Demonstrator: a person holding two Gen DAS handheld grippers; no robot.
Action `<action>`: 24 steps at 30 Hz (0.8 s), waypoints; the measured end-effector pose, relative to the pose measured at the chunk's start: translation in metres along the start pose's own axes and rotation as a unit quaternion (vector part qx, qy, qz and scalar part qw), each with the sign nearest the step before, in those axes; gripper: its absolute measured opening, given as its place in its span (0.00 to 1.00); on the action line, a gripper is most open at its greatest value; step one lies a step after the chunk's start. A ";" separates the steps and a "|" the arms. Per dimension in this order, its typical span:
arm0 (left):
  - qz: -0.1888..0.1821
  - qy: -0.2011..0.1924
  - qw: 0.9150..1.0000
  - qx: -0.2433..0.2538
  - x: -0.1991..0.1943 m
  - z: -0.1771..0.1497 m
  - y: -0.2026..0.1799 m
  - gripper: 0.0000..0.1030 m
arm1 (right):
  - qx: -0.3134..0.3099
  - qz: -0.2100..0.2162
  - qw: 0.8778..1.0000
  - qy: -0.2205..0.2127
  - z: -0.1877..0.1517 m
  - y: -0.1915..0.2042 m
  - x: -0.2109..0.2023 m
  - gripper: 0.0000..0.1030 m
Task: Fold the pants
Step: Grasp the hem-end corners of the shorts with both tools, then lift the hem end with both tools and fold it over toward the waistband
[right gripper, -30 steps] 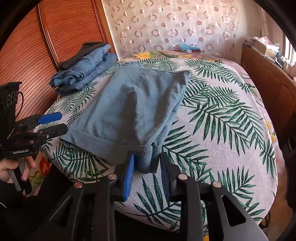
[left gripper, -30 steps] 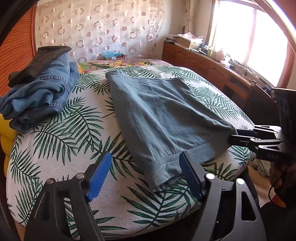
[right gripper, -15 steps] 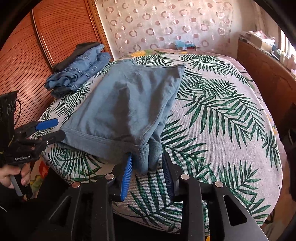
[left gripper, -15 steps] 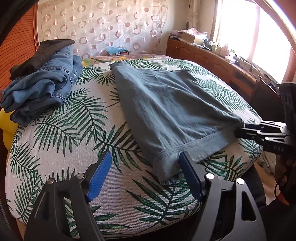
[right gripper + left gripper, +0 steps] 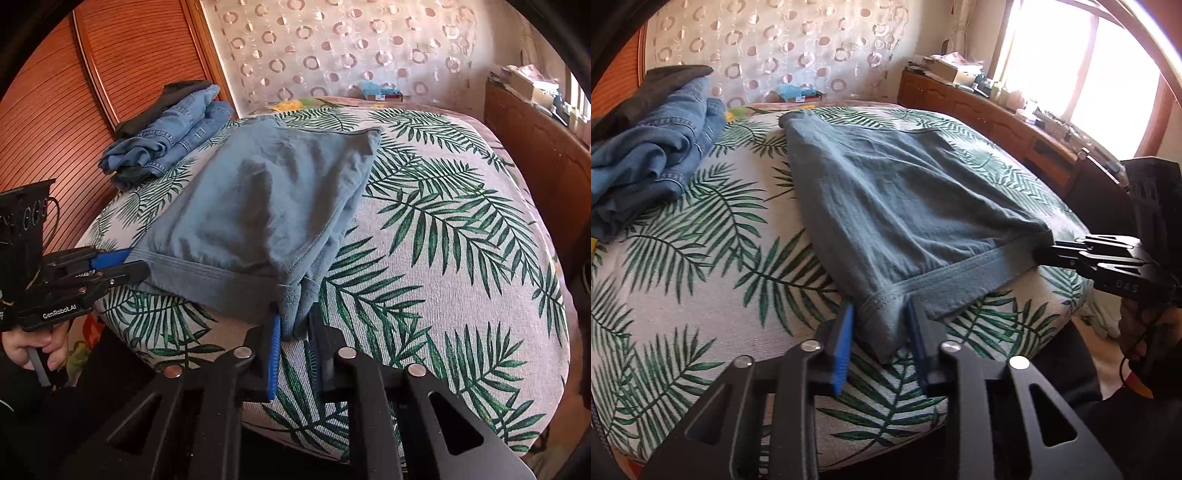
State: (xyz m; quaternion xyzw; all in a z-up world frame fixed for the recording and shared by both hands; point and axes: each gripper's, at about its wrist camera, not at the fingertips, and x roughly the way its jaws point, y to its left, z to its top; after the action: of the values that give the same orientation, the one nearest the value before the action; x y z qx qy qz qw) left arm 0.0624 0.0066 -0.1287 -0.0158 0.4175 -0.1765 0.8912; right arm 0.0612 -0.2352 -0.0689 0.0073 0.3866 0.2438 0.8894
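Sunlit through a bright window (image 5: 1082,74), the room holds a bed (image 5: 701,258) covered in a palm-leaf print, with a circle-patterned curtain (image 5: 351,51) behind it and a ribbed wooden door (image 5: 92,85) along one side.

At the bed's near edge, the left gripper (image 5: 879,328) has its blue-padded fingers narrowed on either side of one hem corner of the pants (image 5: 897,199); the cloth sits between the pads, but whether they actually pinch it cannot be told. The right gripper (image 5: 293,332) is likewise drawn in close around the other hem corner, the bunched fabric filling the gap and touching the pads, so it appears to be clamping that corner.

Both corners lie along the same hem band, which runs parallel to the near edge of the bed. From there the blue-grey pants, already folded into a broad flat panel, stretch away toward the far edge.

Near the far corner by the wooden door lies a pile of denim jeans (image 5: 170,136) with a dark garment (image 5: 646,88) on top, well apart from the pants. A wooden sideboard (image 5: 990,118) with clutter stands under the window.
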 end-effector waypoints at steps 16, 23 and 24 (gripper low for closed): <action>-0.011 -0.049 0.999 0.014 -0.041 0.017 -0.017 0.16 | -0.008 0.019 0.999 -0.037 0.006 0.008 -0.034 0.09; -0.013 -0.078 0.997 0.024 -0.061 0.028 -0.022 0.16 | -0.008 0.033 0.998 -0.055 0.010 0.008 -0.056 0.09; -0.012 -0.080 0.996 0.025 -0.062 0.031 -0.022 0.16 | -0.008 0.034 0.998 -0.057 0.011 0.008 -0.059 0.09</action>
State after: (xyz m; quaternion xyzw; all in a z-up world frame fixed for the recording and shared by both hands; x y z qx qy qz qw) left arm 0.0427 0.0023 -0.0586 -0.0126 0.3404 -0.1958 0.9196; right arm 0.0307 -0.2523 -0.0192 0.0271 0.3325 0.2763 0.9013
